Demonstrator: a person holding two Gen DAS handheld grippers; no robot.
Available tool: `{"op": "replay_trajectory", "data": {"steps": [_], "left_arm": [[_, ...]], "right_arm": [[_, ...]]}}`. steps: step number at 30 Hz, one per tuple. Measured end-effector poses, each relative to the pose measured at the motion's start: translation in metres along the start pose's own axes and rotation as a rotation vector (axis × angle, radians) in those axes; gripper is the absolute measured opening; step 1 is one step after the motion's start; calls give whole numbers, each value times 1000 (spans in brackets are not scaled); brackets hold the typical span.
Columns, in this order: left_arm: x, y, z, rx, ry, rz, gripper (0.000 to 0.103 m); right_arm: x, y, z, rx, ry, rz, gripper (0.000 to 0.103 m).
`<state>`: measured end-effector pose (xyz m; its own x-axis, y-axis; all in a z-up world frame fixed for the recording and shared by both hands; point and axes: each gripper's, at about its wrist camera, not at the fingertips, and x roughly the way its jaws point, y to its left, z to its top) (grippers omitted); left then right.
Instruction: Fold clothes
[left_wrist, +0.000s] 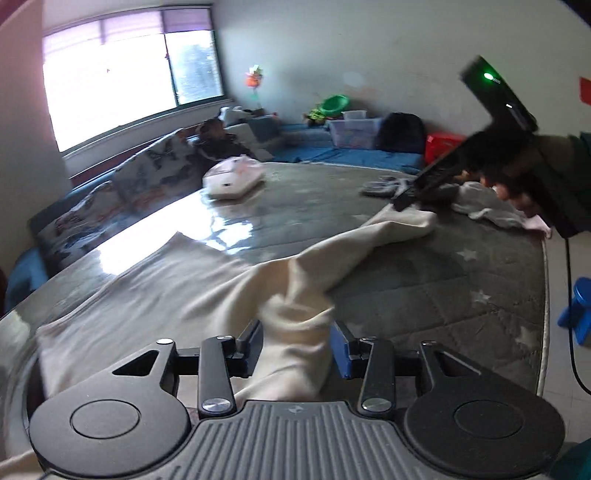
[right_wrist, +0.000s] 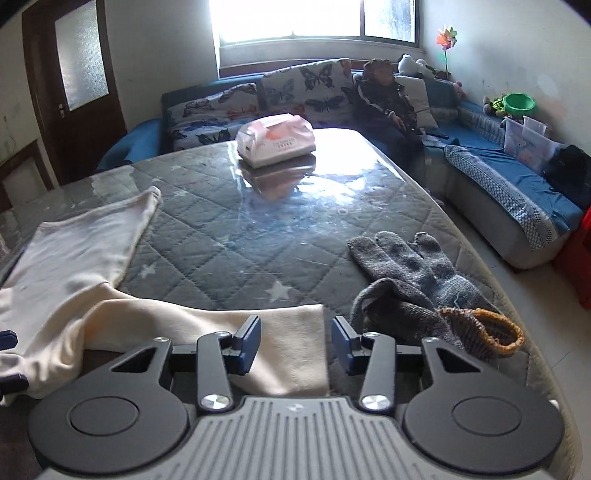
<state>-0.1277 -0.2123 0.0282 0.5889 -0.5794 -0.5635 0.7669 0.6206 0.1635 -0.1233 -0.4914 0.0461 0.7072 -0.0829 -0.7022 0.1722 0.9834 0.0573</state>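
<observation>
Left gripper (left_wrist: 297, 345) jaws gripping cream garment (left_wrist: 155, 280), right gripper (right_wrist: 295, 343) jaws open over its cuff

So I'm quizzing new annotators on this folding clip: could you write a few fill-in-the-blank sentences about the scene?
1. The garment on the table is ____ in colour.
2. The gloves beside the right hand-held gripper are ____.
3. The pink pack at the table's far end holds ____.
4. The left hand-held gripper has ____ between its fingers.

Missing: cream; grey; tissues; cloth

black tongs (right_wrist: 295, 343), blue pads (right_wrist: 248, 341), silver screws, ribbed grey housing
</observation>
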Motion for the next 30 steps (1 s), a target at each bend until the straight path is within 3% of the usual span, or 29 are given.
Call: {"op": "replay_trajectory", "data": {"steps": [8, 11, 13, 15, 18, 21, 25, 30], "left_arm": [[22, -1, 9, -13, 8, 4, 45], [26, -1, 8, -17, 15, -5, 44], [29, -3, 7, -13, 19, -9, 44], [32, -5, 6, -7, 22, -13, 37], [35, -7, 4, 1, 28, -25, 20], [35, -10, 3, 21, 25, -45, 9], [32, -15, 1, 64, 8, -92, 8], [29, -19, -1, 94, 1, -157, 8]], "right_arm": [[13, 2, -2, -28, 42, 11, 38], [20, 1, -2, -21, 51, 5, 28], [21, 2, 0, -31, 46, 6, 13], [20, 6, 5, -66, 38, -5, 8], [14, 19, 16, -170, -14, -55, 7], [7, 32, 30, -283, -80, -103, 6], [6, 48, 51, -429, -158, -182, 7], [38, 40, 58, -409, -86, -258, 11]]}}
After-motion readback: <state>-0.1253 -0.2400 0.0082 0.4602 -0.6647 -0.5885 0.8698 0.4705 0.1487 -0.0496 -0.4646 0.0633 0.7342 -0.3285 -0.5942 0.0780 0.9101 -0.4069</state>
